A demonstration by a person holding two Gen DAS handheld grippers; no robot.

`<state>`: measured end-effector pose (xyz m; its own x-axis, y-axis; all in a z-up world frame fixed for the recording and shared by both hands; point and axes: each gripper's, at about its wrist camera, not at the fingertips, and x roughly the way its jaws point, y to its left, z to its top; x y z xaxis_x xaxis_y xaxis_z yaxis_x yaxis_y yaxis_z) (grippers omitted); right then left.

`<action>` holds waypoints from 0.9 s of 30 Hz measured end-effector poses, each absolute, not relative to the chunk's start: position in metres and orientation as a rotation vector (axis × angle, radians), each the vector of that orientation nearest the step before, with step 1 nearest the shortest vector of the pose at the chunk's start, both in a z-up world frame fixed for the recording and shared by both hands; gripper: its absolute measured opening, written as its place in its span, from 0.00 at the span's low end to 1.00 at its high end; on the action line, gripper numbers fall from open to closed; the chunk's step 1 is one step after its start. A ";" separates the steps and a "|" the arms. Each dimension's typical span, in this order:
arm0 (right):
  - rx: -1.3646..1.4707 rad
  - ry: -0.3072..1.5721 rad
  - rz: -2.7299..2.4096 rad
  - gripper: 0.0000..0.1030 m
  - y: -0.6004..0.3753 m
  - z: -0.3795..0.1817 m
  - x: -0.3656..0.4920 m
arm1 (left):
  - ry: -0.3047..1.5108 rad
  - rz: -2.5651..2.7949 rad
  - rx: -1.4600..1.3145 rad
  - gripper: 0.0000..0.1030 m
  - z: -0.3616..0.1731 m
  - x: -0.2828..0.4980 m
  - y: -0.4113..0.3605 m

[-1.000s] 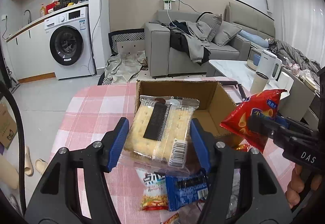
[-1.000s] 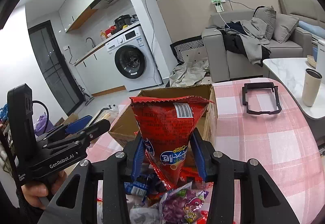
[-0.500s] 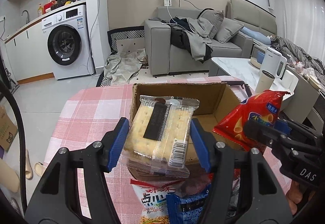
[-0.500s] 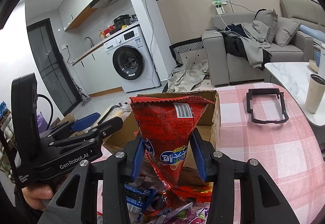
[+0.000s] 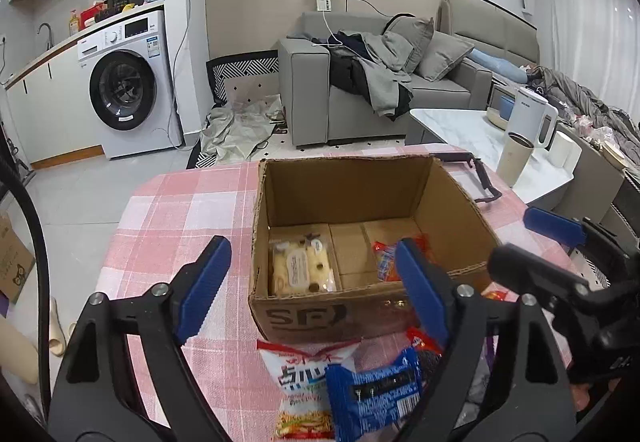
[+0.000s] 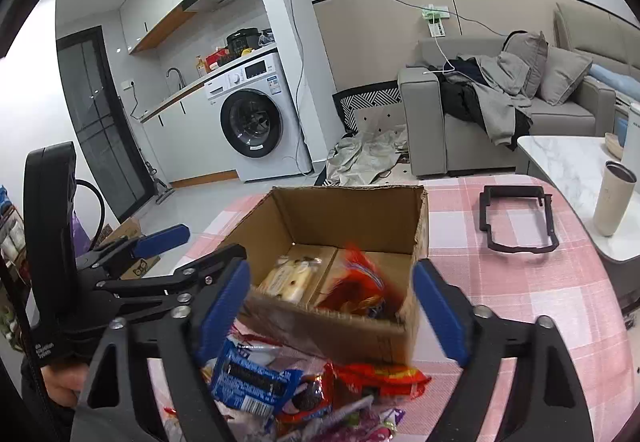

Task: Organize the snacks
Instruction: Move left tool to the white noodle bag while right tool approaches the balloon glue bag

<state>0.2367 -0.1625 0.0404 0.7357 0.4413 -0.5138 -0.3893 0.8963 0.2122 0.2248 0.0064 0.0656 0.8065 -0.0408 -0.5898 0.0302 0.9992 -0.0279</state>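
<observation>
A: What's the biggest thing here?

B: The table with the pink checked cloth [image 5: 168,226]. On it stands an open cardboard box [image 5: 360,306], its near wall printed with black letters.

A: And inside the box?

B: Against the left wall, a clear cracker pack [image 5: 302,268] lies flat on the box floor. To its right is a red chip bag [image 6: 356,282], blurred in the right wrist view, so I cannot tell whether it has settled.

A: What's outside the box?

B: A heap of snacks on the cloth just in front of the near wall: a white noodle-snack packet [image 5: 306,374], a blue wrapper [image 5: 372,390] overlapping it, and a red cookie pack [image 6: 308,400] beside that. A black plastic frame [image 6: 516,219] lies on the cloth to the right of the box.

A: The tools?

B: The left gripper [image 5: 316,290] has its blue pads spread wide with nothing between them, hovering at the near-left edge of the box. The right gripper [image 6: 332,306] is likewise spread and empty, straddling the box's near wall.
</observation>
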 end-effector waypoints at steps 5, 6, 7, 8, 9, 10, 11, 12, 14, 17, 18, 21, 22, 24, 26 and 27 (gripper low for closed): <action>0.079 0.629 0.437 0.99 -0.176 0.041 0.216 | 0.622 -0.033 -0.022 1.00 0.069 0.190 0.010; 0.084 0.635 0.433 0.99 -0.181 0.040 0.211 | 0.609 -0.034 -0.023 1.00 0.069 0.181 0.011; 0.088 0.646 0.431 0.99 -0.185 0.038 0.205 | 0.608 -0.035 -0.020 1.00 0.069 0.172 0.011; 0.094 0.651 0.426 0.99 -0.189 0.038 0.201 | 0.613 -0.036 -0.015 1.00 0.068 0.163 0.011; 0.101 0.655 0.419 0.99 -0.193 0.037 0.196 | 0.615 -0.035 -0.010 1.00 0.067 0.155 0.011; 0.105 0.657 0.413 1.00 -0.197 0.036 0.191 | 0.615 -0.031 -0.005 1.00 0.066 0.147 0.011; 0.106 0.659 0.408 1.00 -0.201 0.035 0.186 | 0.616 -0.029 0.000 1.00 0.065 0.138 0.012; 0.105 0.663 0.401 1.00 -0.203 0.035 0.181 | 0.617 -0.029 0.002 1.00 0.064 0.133 0.012; 0.100 0.672 0.395 1.00 -0.208 0.032 0.172 | 0.614 -0.028 0.003 1.00 0.063 0.118 0.014; 0.082 0.692 0.385 1.00 -0.213 0.027 0.164 | 0.624 -0.015 -0.003 1.00 0.060 0.102 0.018; 0.074 0.699 0.379 1.00 -0.214 0.024 0.161 | 0.627 -0.014 -0.008 1.00 0.057 0.097 0.019; 0.066 0.721 0.366 1.00 -0.216 0.017 0.154 | 0.637 -0.012 -0.015 1.00 0.054 0.085 0.021; 0.068 0.727 0.361 1.00 -0.218 0.014 0.152 | 0.640 -0.012 -0.013 1.00 0.053 0.081 0.021; 0.071 0.738 0.347 1.00 -0.220 0.008 0.148 | 0.649 -0.012 -0.002 1.00 0.050 0.076 0.019; 0.066 0.749 0.339 1.00 -0.221 0.004 0.148 | 0.652 -0.011 0.009 1.00 0.047 0.069 0.018; 0.061 0.753 0.339 1.00 -0.221 0.001 0.146 | 0.657 -0.010 0.010 1.00 0.046 0.067 0.017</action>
<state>0.1457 -0.2214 0.0015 0.6784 0.3230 -0.6599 -0.2794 0.9441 0.1748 0.0674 0.0165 0.0460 0.7916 -0.0060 -0.6110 0.0124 0.9999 0.0063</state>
